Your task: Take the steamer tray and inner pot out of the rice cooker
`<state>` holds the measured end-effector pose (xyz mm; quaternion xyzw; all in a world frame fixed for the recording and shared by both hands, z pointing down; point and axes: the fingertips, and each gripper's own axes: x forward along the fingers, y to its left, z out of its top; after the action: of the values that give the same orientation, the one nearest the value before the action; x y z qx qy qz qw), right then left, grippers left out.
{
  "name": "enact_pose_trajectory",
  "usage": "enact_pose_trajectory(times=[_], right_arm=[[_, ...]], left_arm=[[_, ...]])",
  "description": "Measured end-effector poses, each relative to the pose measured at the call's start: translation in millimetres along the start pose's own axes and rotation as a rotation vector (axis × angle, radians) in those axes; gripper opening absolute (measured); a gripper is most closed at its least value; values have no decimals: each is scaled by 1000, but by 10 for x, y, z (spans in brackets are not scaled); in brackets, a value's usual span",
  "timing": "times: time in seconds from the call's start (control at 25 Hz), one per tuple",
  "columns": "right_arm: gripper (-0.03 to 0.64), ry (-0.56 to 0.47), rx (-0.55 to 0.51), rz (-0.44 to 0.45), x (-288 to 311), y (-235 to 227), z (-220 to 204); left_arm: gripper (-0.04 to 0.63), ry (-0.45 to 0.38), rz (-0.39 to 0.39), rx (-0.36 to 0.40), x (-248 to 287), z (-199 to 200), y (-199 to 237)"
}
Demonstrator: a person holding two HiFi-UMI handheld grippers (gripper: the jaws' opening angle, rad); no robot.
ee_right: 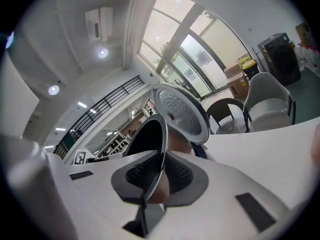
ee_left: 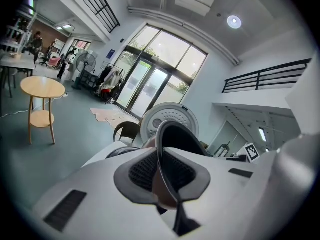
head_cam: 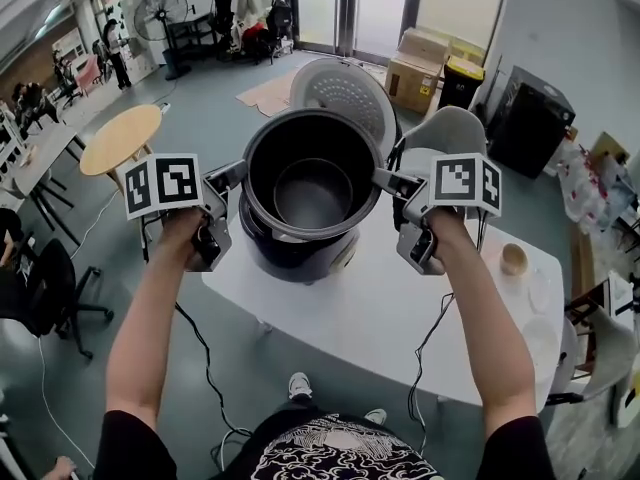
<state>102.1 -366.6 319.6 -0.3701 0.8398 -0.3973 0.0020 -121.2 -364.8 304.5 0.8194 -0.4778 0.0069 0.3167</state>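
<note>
Pinching the inner pot (head_cam: 312,183) on opposite sides of its rim: left gripper (head_cam: 232,176) at centre-left of the head view, right gripper (head_cam: 388,180) at centre-right. Each claw is clamped on the thin metal lip, with ribbed dark pads on both faces of it in both gripper views. Pot is round, deep and dark matte inside, with a flat bottom showing a lighter sheen and a thin bright edge; nothing in it. It sits mid-frame directly over the rice cooker (head_cam: 300,253), whose glossy dark body with a pale front panel shows just below. Can't tell if the pot base is clear of the well. Lid (head_cam: 345,93) stands open behind at top-centre: white, round, inner plate dotted with small holes. Cooker stands on a smooth white table (head_cam: 380,318) with rounded corners; small tan bowl (head_cam: 514,258) near its right edge. Grey shell chair (head_cam: 450,133) behind the table. Room: glossy grey-green floor, round wooden side table (head_cam: 120,140) upper left, standing fan (head_cam: 160,13) top left, cardboard boxes (head_cam: 420,68) right of top-centre, glass doors (head_cam: 345,8) along the top.
</note>
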Motion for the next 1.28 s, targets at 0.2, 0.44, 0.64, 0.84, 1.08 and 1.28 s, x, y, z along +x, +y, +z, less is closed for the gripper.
enact_pose_trajectory(times=[0.2, 0.44, 0.64, 0.84, 1.08, 1.28], right_arm=[[52, -28, 2, 1, -226, 217, 40], [53, -73, 1, -46, -284, 251, 73], [53, -108, 51, -97, -333, 424, 87], [52, -161, 108, -162, -1349, -432, -65], [52, -229, 207, -277, -2309, -1306, -311], [52, -261, 275, -366, -2544, -1743, -542]], left_arm=[[41, -12, -30, 21, -205, 107, -233], [42, 18, -83, 32, -98, 172, -229], [43, 73, -141, 50, -136, 355, -259], [43, 137, -200, 72, 506, -372, -1147], [43, 247, -290, 112, 1216, -1116, -1976], [43, 351, -308, 137, 1619, -1564, -2082]])
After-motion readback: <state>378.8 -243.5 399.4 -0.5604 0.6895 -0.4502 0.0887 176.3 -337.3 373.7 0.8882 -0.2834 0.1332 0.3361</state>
